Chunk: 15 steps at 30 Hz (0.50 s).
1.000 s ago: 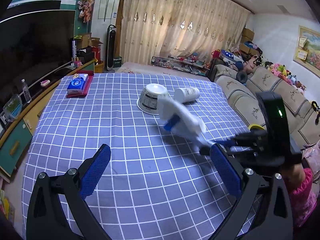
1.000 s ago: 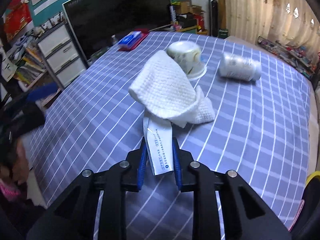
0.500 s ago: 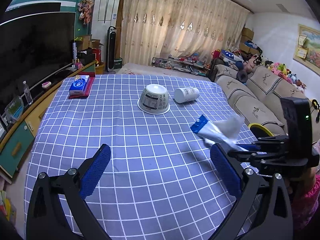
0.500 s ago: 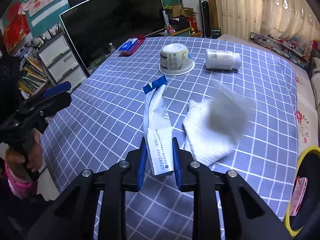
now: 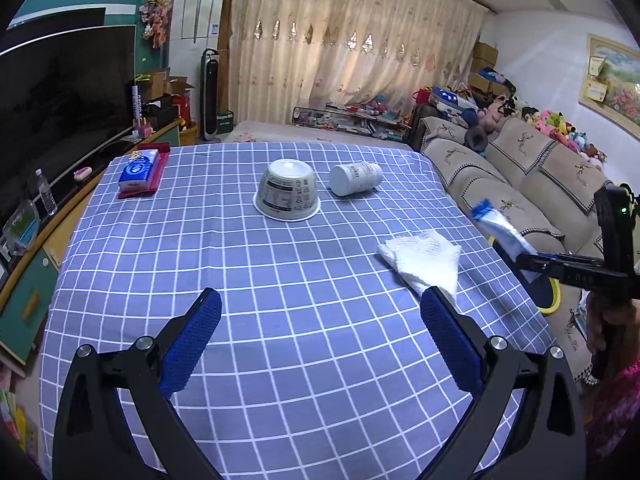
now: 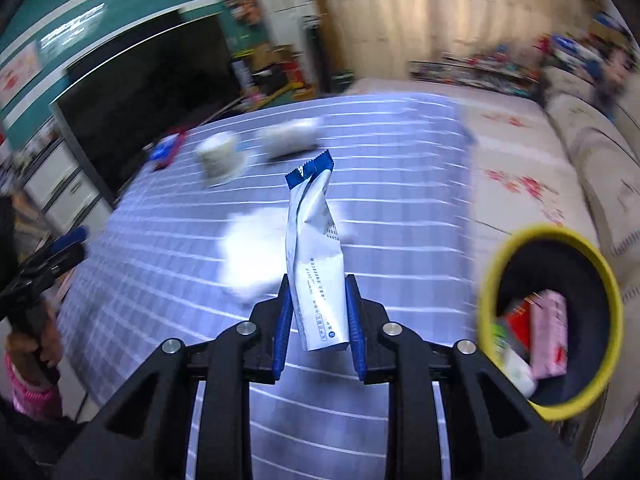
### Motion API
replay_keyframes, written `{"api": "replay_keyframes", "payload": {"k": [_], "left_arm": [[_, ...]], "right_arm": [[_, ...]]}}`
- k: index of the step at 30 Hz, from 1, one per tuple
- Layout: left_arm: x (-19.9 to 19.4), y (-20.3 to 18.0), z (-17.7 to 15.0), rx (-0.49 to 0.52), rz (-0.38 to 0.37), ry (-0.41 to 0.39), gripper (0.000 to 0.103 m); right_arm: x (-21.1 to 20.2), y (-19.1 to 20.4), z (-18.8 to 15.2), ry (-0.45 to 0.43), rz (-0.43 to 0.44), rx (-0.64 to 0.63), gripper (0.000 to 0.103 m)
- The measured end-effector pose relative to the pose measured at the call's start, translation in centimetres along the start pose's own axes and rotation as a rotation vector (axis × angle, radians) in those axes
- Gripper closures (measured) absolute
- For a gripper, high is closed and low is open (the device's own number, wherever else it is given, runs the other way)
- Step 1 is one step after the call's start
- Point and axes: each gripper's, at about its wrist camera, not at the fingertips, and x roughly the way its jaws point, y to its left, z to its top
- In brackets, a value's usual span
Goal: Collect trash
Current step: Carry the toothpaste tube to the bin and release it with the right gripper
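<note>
The left gripper [image 5: 320, 336] hangs low over the near part of the checked tablecloth [image 5: 280, 280], its blue-padded fingers spread wide with nothing between them, aimed toward 12 o'clock. Just past its right fingertip, at about 1 o'clock, a crumpled white tissue [image 5: 422, 258] lies flat on the cloth. Off the table edge at 3 o'clock, the right gripper [image 6: 318, 320] is held level and clamped on the lower end of a white wrapper [image 6: 316, 264] with a blue top, which stands upright from the pads. In the right wrist view a yellow-rimmed bin [image 6: 488, 276] with cartons inside sits at 3 o'clock, beside the wrapper. Farther out, near 12 o'clock, an upturned paper bowl [image 5: 287, 196] and a white bottle [image 5: 355, 178] on its side rest near each other.
</note>
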Motion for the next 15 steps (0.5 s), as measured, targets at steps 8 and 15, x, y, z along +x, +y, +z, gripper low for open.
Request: {"api": "replay_keyframes", "payload": {"k": [8,15], "left_arm": [[1.2,-2.1,0.4,0.032,-0.022,0.019,0.005],[2.2,-4.3,0.9,0.073,-0.042,0.032,0.005]], "right_arm": [[-1.0,-9.9,-2.8,-0.005,-0.215,0.208,0.078],[0.0,-15.5,-4.4,0.012,-0.313,0.305,0.07]]}}
